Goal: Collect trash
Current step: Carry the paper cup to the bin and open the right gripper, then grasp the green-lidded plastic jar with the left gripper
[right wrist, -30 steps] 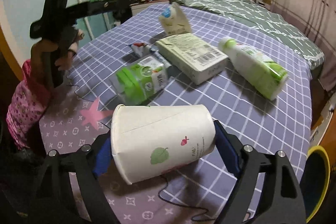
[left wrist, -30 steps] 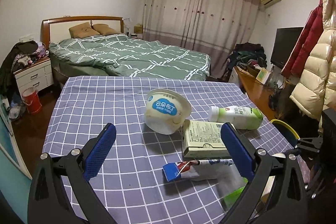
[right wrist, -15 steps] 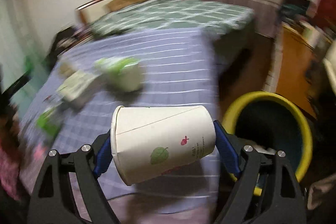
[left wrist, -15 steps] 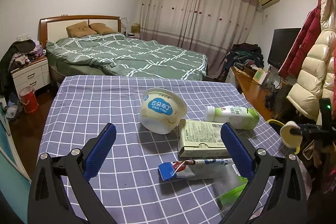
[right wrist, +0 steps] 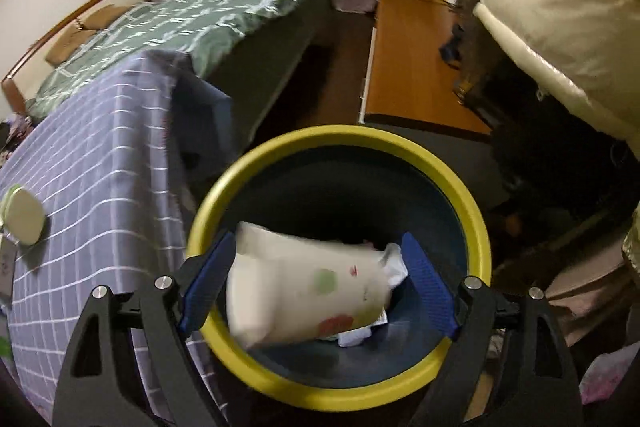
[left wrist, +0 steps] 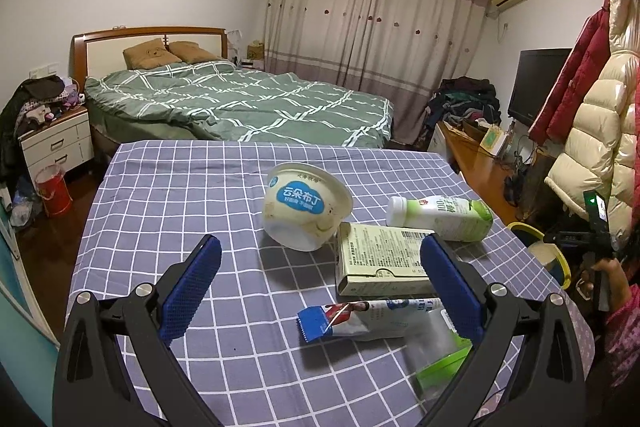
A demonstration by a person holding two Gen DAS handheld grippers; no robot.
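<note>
Right wrist view: the paper cup [right wrist: 308, 283] is seen lying crosswise, left to right, between the wide-set pads of the right gripper [right wrist: 316, 283], held directly over the mouth of the yellow-rimmed bin [right wrist: 478, 227] just beside the counter [right wrist: 92, 167], while the left gripper [left wrist: 320, 291] is kept wide and empty.

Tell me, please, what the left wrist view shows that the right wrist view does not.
Left wrist only: a tub, a box and a wrapper on the table, beyond the open left gripper.
Right wrist only: the bin's inside, with a blurred cup between the right gripper's fingers above it; whether the fingers grip the cup is unclear.
Both: the checked cloth, the bed, the bottle and the bin's yellow rim.
</note>
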